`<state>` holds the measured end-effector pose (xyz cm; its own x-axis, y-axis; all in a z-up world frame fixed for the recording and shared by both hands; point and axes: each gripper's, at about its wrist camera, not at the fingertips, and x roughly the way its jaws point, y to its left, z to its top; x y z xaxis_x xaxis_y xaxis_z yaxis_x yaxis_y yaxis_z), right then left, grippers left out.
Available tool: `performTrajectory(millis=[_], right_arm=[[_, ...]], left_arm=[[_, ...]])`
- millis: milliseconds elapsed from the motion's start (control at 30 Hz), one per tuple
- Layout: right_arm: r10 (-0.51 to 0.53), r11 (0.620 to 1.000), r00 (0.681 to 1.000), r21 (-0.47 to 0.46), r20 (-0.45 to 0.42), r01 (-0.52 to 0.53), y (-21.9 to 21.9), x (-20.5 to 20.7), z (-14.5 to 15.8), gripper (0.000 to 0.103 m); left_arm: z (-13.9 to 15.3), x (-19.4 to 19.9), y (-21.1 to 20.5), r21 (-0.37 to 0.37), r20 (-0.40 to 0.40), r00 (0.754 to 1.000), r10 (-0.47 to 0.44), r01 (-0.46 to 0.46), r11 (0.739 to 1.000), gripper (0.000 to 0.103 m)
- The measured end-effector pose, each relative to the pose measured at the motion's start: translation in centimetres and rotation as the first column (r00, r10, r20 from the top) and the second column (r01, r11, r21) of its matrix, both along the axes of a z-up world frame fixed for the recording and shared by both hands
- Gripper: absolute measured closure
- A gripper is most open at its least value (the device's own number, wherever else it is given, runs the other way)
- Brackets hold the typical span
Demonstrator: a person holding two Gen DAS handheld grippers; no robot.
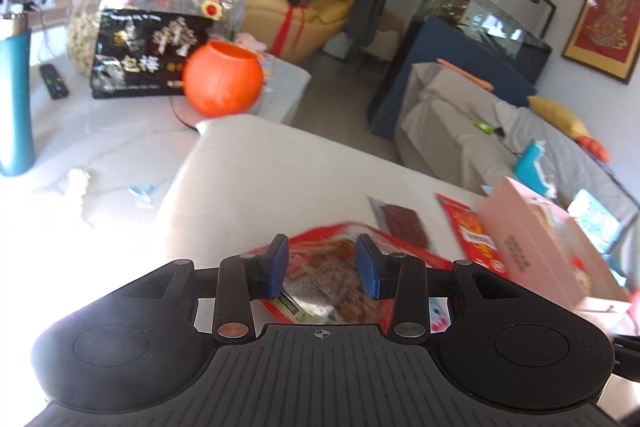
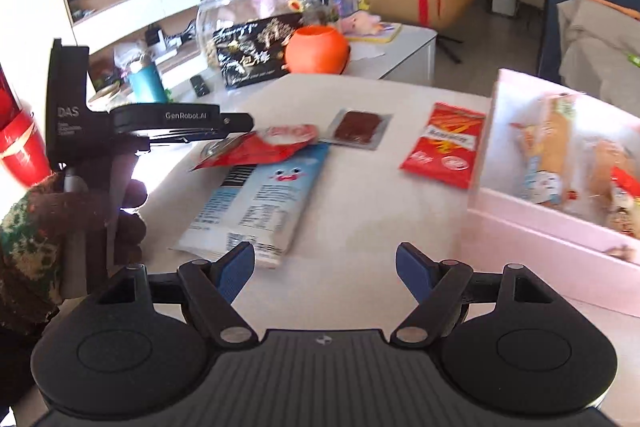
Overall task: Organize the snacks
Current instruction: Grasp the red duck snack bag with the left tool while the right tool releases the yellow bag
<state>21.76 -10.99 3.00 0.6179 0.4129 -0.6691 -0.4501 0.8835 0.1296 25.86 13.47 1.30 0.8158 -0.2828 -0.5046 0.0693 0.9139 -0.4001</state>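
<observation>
The left gripper [image 2: 240,123] reaches over a red snack packet [image 2: 260,147] lying on a pale blue packet [image 2: 260,195] on the white tabletop [image 2: 360,227]; whether its half-open fingers actually pinch the red packet is hard to tell. The right gripper [image 2: 325,269] stands wide with nothing between its fingers. Further along lie a clear packet [image 2: 356,127] and an orange-red packet [image 2: 444,147], beside the pink box [image 2: 540,223] holding more snacks

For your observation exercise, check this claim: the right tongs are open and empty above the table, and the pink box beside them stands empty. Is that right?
Not quite. The right tongs are open and empty, but the pink box is not empty: the right wrist view shows snack packets inside it.
</observation>
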Motion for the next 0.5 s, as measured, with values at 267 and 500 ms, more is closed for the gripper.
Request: performTrajectory(millis=[267,500], right_arm=[[-0.003,0.999,0.996,0.046,-0.088,0.007,3.8,3.8,-1.9,0.014],[0.028,0.999,0.999,-0.02,-0.043,-0.028,7.6,4.8,-2.4,0.013]], left_arm=[[-1.5,-5.3,0.9,-0.151,0.043,0.999,0.033,-0.026,0.988,0.062],[-0.6,-6.4,2.2,-0.122,0.114,0.977,0.18,-0.166,0.979,0.062]])
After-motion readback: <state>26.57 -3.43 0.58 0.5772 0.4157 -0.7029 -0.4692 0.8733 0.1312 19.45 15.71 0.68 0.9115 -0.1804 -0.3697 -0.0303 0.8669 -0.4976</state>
